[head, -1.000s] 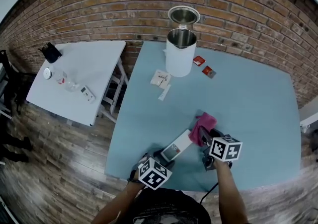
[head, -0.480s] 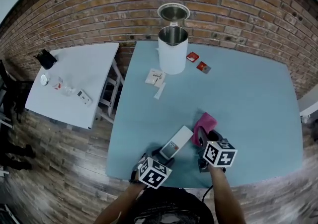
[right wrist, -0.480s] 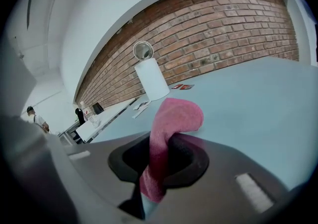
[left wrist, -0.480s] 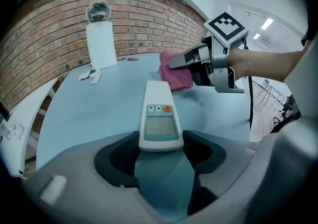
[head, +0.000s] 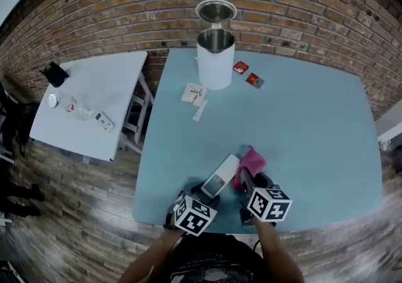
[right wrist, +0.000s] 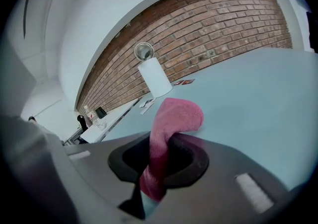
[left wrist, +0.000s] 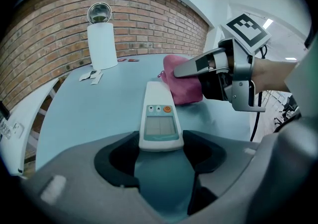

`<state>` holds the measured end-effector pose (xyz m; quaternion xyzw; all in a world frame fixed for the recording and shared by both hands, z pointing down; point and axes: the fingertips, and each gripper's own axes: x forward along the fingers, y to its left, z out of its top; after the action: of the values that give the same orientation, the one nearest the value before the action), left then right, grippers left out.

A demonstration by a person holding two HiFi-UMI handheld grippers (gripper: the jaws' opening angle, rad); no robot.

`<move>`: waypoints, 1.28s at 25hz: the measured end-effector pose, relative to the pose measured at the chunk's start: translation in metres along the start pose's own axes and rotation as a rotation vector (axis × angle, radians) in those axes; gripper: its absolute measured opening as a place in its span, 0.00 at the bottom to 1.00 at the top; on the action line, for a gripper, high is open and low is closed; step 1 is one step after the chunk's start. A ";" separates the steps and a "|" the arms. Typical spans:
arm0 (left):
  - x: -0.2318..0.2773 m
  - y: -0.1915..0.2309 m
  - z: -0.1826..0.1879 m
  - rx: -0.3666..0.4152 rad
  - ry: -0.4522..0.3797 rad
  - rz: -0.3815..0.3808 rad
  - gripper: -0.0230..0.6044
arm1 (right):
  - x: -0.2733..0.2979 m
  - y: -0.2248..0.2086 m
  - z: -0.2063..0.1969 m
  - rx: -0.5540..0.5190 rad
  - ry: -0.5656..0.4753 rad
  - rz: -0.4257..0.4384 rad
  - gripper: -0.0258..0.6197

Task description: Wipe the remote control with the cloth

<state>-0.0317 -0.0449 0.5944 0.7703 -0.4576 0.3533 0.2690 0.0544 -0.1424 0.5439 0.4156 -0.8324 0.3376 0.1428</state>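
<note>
- You are gripping the remote control [left wrist: 159,113] with the left gripper [head: 202,199]; its jaws are standing wide and pressing on both sides of the remote's near end.
- The remote is lying near the front edge of the blue table [head: 314,137], face up, with its screen and buttons showing and its far end pointing away from you towards the right.
- You are clamping the pink cloth [right wrist: 174,116] in the right gripper [head: 247,184]; the jaws are pinching a fold, and the free end is bulging out ahead of them.
- The cloth is sitting just beside the far part of the remote's right edge; whether it is touching there is not clear.
- A white kettle [head: 215,59] is standing with its lid open at the far side of the table, with two red sachets [head: 240,67] to its right and white paper packets [head: 193,93] just in front of it.
</note>
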 end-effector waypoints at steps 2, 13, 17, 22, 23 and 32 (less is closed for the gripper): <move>0.000 0.000 0.000 0.001 -0.001 0.000 0.49 | -0.003 0.005 -0.005 0.000 -0.001 0.006 0.14; -0.001 0.000 0.000 -0.008 -0.002 -0.003 0.49 | -0.014 0.042 -0.030 0.018 0.019 0.064 0.14; -0.001 -0.001 0.000 -0.008 0.000 -0.005 0.49 | -0.015 0.048 -0.037 0.023 0.041 0.082 0.14; 0.000 -0.001 0.000 -0.006 0.000 -0.006 0.49 | -0.016 0.031 -0.022 -0.028 0.047 0.059 0.14; 0.000 -0.001 0.000 -0.004 0.000 -0.007 0.49 | -0.016 0.023 -0.014 -0.056 0.045 0.045 0.14; 0.000 -0.001 0.001 0.008 0.001 -0.017 0.49 | 0.007 -0.021 0.038 -0.375 0.152 0.010 0.14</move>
<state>-0.0301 -0.0450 0.5940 0.7751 -0.4496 0.3530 0.2692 0.0689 -0.1816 0.5290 0.3510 -0.8695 0.2078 0.2784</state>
